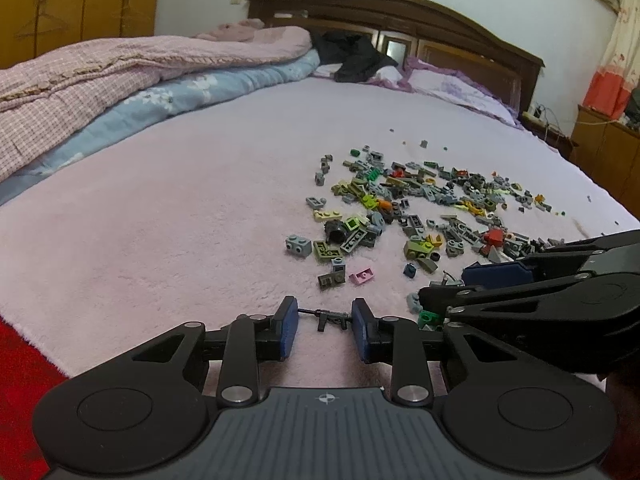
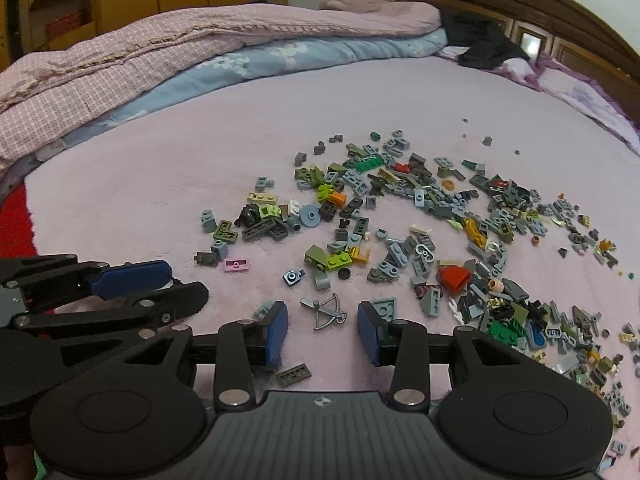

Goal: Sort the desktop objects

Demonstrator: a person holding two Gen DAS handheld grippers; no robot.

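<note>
A heap of small toy bricks [image 1: 420,200] [image 2: 400,220], mostly grey, olive and green, lies scattered on a pale pink plush bedspread [image 1: 180,220]. A tiny black toy gun [image 1: 330,315] spans the gap between my left gripper's [image 1: 325,314] blue pads, and each end touches a pad. From the right wrist view that gripper [image 2: 180,280] hovers at the left, just above the bedspread. My right gripper [image 2: 322,314] stands open low over the bedspread, its pads either side of a grey toy crossbow [image 2: 326,312] without touching it. In the left wrist view it [image 1: 440,286] reaches in from the right.
Folded pink and blue quilts [image 1: 100,92] line the left side of the bed. Pillows and a dark garment [image 1: 356,56] lie by the wooden headboard [image 1: 420,20]. A pink brick [image 2: 237,265] lies apart from the heap. Red cloth [image 1: 20,380] marks the near left edge.
</note>
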